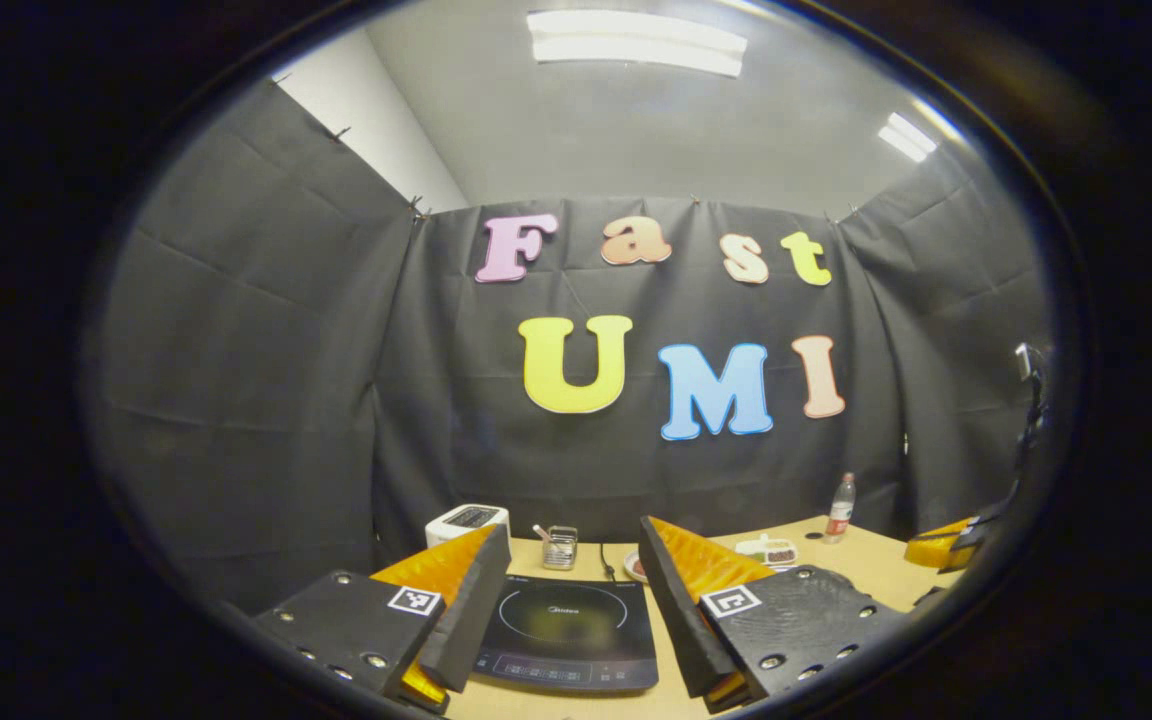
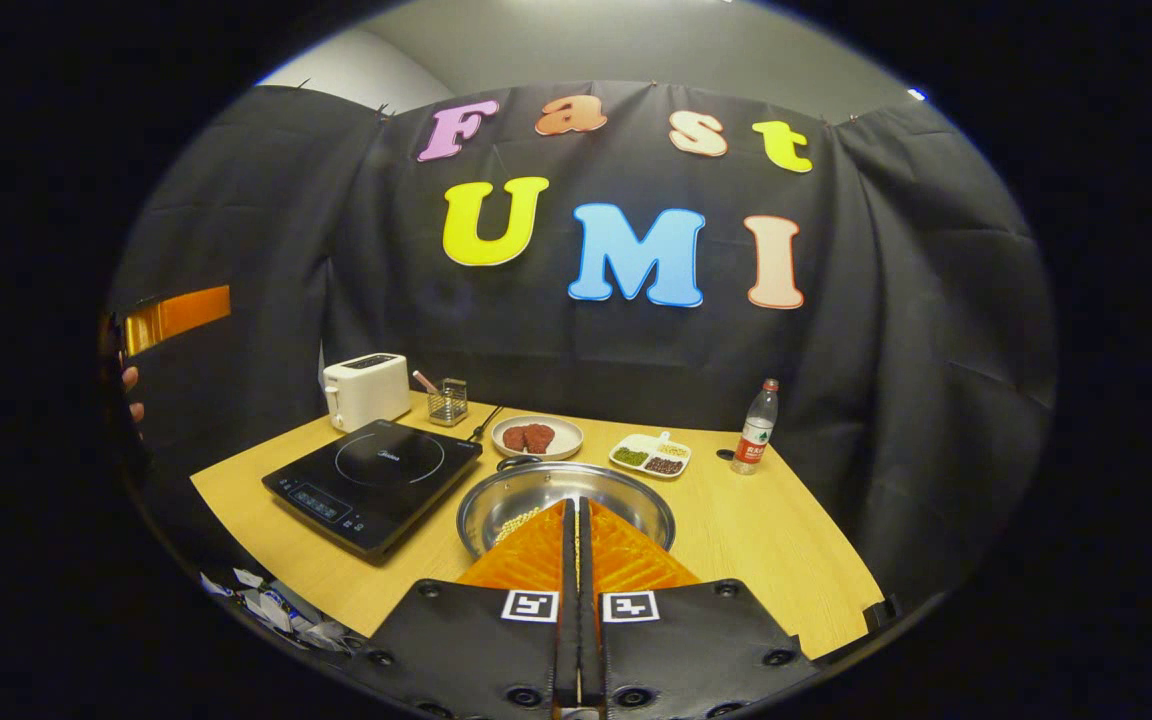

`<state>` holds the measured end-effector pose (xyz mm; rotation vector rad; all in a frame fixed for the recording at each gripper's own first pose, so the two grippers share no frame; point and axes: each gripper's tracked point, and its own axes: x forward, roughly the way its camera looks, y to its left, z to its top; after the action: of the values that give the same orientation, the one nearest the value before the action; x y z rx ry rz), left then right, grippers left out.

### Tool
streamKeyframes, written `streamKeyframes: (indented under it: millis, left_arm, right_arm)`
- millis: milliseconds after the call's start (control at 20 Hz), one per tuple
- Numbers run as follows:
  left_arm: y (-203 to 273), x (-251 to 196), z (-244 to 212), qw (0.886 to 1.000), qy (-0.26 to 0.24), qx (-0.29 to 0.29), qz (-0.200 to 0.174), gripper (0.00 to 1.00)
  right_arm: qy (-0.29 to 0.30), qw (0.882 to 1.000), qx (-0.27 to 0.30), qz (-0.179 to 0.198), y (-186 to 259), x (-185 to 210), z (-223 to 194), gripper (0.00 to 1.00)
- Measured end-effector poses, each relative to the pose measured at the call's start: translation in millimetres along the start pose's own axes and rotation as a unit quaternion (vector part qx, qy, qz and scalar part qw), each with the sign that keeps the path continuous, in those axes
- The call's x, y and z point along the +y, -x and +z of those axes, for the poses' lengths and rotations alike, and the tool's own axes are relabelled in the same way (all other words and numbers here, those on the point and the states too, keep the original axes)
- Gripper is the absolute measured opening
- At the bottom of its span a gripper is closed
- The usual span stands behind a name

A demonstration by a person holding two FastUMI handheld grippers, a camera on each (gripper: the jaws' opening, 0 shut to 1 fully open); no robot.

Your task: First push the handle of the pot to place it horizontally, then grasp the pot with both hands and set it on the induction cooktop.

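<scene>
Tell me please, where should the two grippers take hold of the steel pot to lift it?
Probably at the rim, on two opposite sides. The pot is wide, shallow and open-topped, so each gripper could come from above with one finger inside the wall. Its dark handle shows at the far rim, toward the plate.

In the right gripper view, the near rim of the pot (image 2: 566, 500) is hidden behind the right gripper (image 2: 576, 520), whose two fingers stand pressed together with nothing between them; whether the fingertips touch the pot cannot be told. The pot's handle (image 2: 519, 462) shows as a dark loop at the far rim, too small to tell how it lies. The other gripper (image 2: 176, 315) is cut off at the left edge, with a hand (image 2: 131, 392) barely visible below it. In the left gripper view, the induction cooktop (image 1: 568, 632) is partly covered by the left gripper (image 1: 566, 560) and its spread fingers.
</scene>
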<state>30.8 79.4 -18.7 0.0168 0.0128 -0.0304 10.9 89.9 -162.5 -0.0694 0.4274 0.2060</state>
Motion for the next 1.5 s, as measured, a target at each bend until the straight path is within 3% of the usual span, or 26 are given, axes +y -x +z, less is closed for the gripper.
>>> streamKeyframes:
  millis: [350, 850, 1200, 1500]
  left_arm:
    - [-13, -10, -7, 1.000, 0.000, 0.006, 0.030, 0.79]
    - [-33, -32, -19, 0.997, -0.014, 0.023, 0.067, 0.79]
    - [-43, -51, -20, 0.996, -0.029, 0.026, 0.080, 0.76]
    - [-55, -67, -27, 0.995, -0.033, 0.033, 0.084, 0.76]
  right_arm:
    - [0.034, 0.995, 0.069, 0.066, -21, 8, -49, 0.00]
    - [0.050, 0.973, 0.163, 0.156, -51, 13, -115, 0.02]
    - [0.053, 0.958, 0.211, 0.188, -67, 4, -149, 0.02]
    - [0.064, 0.952, 0.232, 0.188, -79, -15, -162, 0.02]
